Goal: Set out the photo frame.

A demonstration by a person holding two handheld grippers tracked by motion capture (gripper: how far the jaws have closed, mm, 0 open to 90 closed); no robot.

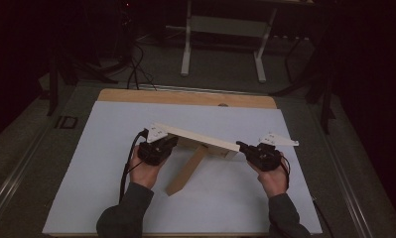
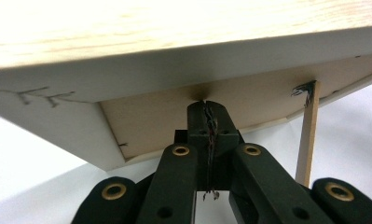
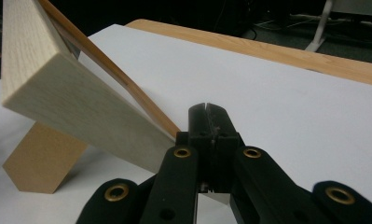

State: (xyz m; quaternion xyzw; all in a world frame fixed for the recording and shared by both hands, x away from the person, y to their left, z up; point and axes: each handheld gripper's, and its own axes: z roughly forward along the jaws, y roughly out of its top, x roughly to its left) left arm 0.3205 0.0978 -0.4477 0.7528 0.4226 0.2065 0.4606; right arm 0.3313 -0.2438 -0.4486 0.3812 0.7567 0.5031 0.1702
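Presently, a pale wooden board is seen raised off the desk at a tilt, spanning the gap between the two grippers in the high view. A brown wooden block lies under the board's middle, angled toward the person, and rests on the white sheet that covers the desk; whether the board bears on it cannot be told. The left gripper is held in the left hand at the board's left end, tucked beneath it. In the left gripper view the jaws are pressed together, with their tip right under the board's shaded underside; nothing is seen between them, apart from frayed thread along their seam. A thin wooden strip is seen standing below the board at the right of that view. The right gripper is held in the right hand at the board's right end. In the right gripper view its jaws are likewise pressed together, and the board's near corner lies just beside them on their left; a grip on the board cannot be confirmed from that view. The brown block is seen there beyond the board, on the sheet. A bare wooden edge of the desk is visible past the sheet's far side.
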